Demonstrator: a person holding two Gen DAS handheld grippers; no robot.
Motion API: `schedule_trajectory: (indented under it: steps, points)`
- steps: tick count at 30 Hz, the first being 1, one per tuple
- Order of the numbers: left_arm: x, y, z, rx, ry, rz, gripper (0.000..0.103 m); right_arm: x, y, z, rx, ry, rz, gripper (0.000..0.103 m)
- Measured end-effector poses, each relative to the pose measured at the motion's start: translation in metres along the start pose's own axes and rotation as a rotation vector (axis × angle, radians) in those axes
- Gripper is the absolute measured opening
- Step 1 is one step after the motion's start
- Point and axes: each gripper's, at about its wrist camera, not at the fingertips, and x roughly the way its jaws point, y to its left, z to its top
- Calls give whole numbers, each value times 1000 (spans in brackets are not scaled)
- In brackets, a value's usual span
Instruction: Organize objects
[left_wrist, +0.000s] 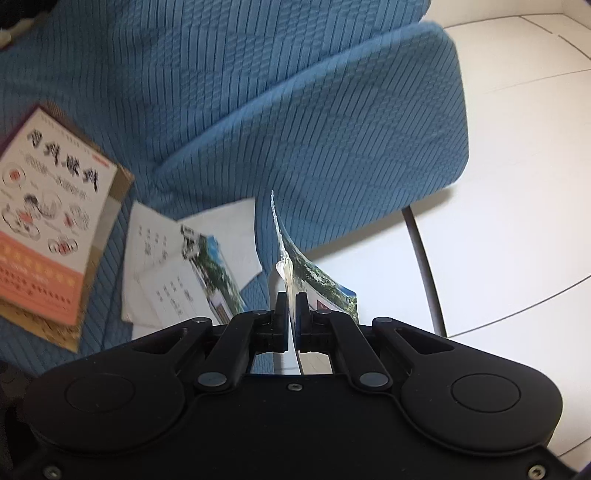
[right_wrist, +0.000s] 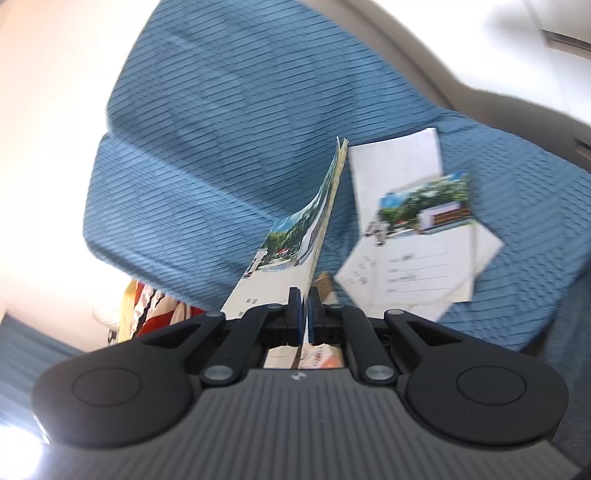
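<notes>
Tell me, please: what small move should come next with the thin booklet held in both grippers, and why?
Probably carry the booklet toward the loose booklets on the blue sofa: left gripper and right gripper both pinch it, clear of the cushion.

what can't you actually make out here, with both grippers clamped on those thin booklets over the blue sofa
- Left wrist view: held booklet is edge-on in the left gripper, so its cover is unreadable.
- Right wrist view: right gripper hides the lower part of its booklet.
- Right wrist view: loose booklets on the sofa are blurred; writing illegible.
- Left wrist view: cartoon-cover book is cut by the left edge.
</notes>
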Motion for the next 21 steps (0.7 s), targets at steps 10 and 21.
schedule_trajectory:
  steps: [10,21]
  points:
    - [-52,10,39,0,-91,-16,2,33,55,0,-86,50,87,6]
    - [-73,60,69,15,-145,72,2,98,85,-14,-199,141,128,6]
